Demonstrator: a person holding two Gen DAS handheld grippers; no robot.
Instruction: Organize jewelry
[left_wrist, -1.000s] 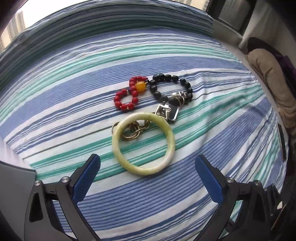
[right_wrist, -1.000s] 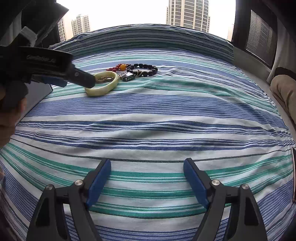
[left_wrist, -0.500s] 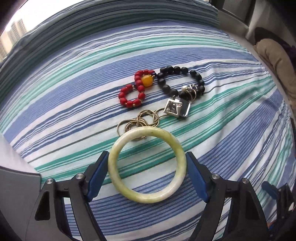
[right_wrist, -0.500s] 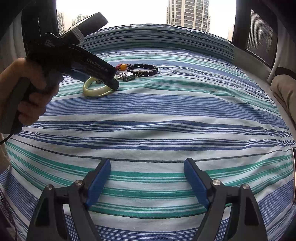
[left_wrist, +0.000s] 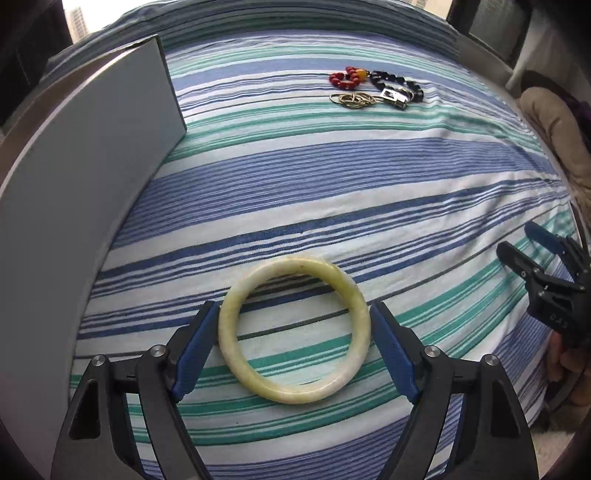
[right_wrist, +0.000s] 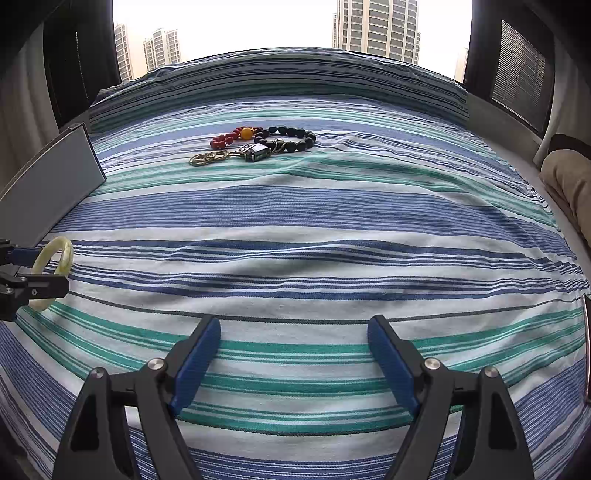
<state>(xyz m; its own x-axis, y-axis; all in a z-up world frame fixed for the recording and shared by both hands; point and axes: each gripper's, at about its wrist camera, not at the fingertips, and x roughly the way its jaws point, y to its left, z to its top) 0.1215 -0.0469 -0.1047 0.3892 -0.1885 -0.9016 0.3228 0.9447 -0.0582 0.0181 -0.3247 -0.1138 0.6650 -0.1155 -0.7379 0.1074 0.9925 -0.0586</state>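
Observation:
My left gripper (left_wrist: 293, 332) is shut on the pale green jade bangle (left_wrist: 236, 306), its blue pads against the bangle's two sides, held above the striped bed. The bangle also shows in the right wrist view (right_wrist: 62, 245) at the far left, in the left gripper (right_wrist: 33, 273). A red bead bracelet (left_wrist: 345, 78), a black bead bracelet (left_wrist: 397, 84), a gold ring chain (left_wrist: 352, 99) and a silver clasp (left_wrist: 394, 98) lie far ahead. My right gripper (right_wrist: 293, 354) is open and empty over the bed; it shows at the right edge of the left wrist view (left_wrist: 532, 251).
A grey flat box (left_wrist: 74, 177) lies along the left of the bed, also seen in the right wrist view (right_wrist: 48, 181). A beige cushion (right_wrist: 569, 181) sits off the bed's right side. The striped bedsheet (right_wrist: 314, 206) has soft wrinkles.
My left gripper closed on the jade bangle, lifted it and drew back toward the near left of the bed, away from the other jewelry. The right gripper stayed still.

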